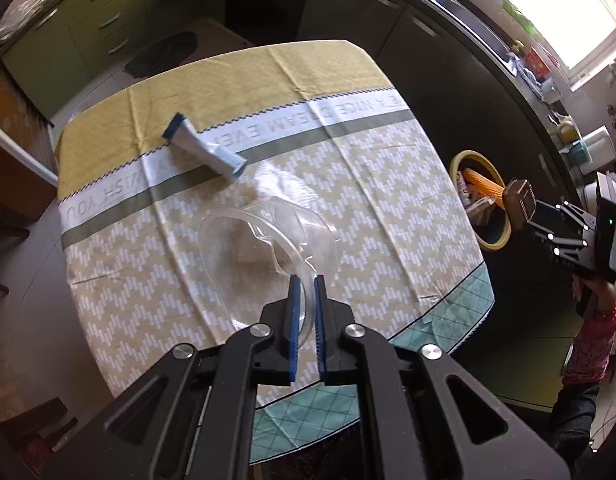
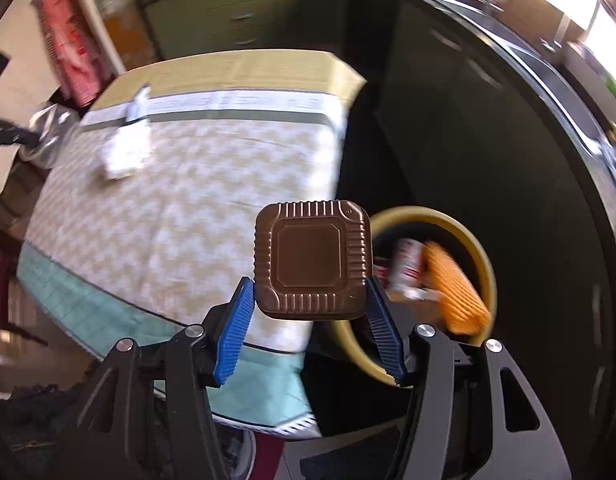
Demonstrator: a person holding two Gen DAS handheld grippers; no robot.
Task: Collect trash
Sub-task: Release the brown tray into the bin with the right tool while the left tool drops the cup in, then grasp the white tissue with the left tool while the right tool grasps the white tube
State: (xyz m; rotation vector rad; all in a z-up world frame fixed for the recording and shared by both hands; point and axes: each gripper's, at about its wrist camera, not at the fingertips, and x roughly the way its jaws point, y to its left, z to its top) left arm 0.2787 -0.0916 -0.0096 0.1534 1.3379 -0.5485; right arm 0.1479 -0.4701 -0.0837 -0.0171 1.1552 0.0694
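Trash was in both hands: my left tool (image 1: 306, 280) was clamped on the rim of a clear plastic container (image 1: 268, 240) above the tabletop (image 1: 388, 184), and my right tool (image 2: 310, 300) gripped a brown ribbed tray (image 2: 312, 258) beside the yellow bin (image 2: 484, 264). A blue-and-white tube (image 1: 204, 148) lay on the tablecloth

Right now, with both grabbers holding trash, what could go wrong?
1. The right gripper pinches the brown tray only by its edges, over the table's edge rather than the yellow bin. If it slips, it may miss.
2. The left gripper holds the clear plastic bowl by its thin rim, so it might bend and slide out.
3. The blue-white wrapper could be forgotten.
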